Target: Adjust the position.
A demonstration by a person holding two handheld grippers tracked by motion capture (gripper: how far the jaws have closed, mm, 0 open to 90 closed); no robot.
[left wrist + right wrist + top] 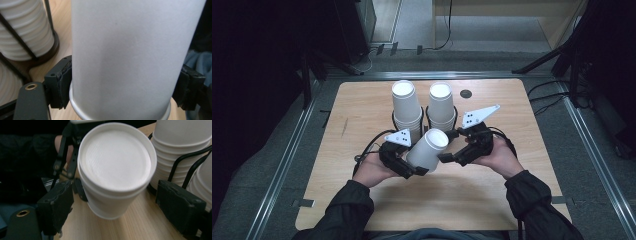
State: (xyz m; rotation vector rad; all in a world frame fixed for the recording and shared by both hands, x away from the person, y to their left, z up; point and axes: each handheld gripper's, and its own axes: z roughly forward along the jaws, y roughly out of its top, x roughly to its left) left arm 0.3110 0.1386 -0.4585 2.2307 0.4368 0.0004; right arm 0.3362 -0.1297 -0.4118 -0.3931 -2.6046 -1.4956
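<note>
White cup (428,150) pinched between left gripper's (412,167) jaws.

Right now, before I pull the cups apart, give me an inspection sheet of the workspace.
Surface: wooden table, round dark spot near the far edge.
Job's things: white paper cup held tilted, bottom up; in the right gripper view it looks like two nested cups.
Clutter: two upside-down cup stacks in black wire holders.
Grippers: left gripper clamps the cup near its rim; right gripper open, jaws either side, not touching.
Cables: black cable by the left gripper.
Surroundings: grey floor, metal rails, dark stands.
</note>
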